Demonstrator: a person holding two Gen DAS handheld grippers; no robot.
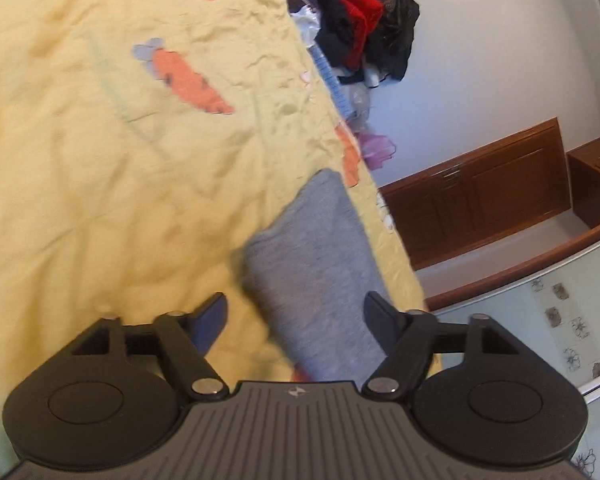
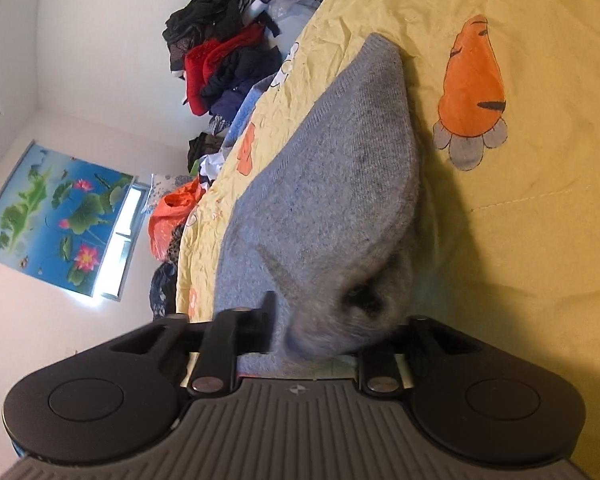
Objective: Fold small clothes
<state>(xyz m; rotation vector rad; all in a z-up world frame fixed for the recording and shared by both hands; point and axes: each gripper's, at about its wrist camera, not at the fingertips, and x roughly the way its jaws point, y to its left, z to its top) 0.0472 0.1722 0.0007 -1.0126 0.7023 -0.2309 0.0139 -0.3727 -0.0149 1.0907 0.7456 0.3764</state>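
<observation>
The grey sock is lying lengthwise on the yellow bedspread, its near end bunching between the half-open right gripper, while the left gripper is hovering wide and empty, likely releasing a fold.

White walls; brown wooden cabinet; lotus poster beside bright window.
</observation>
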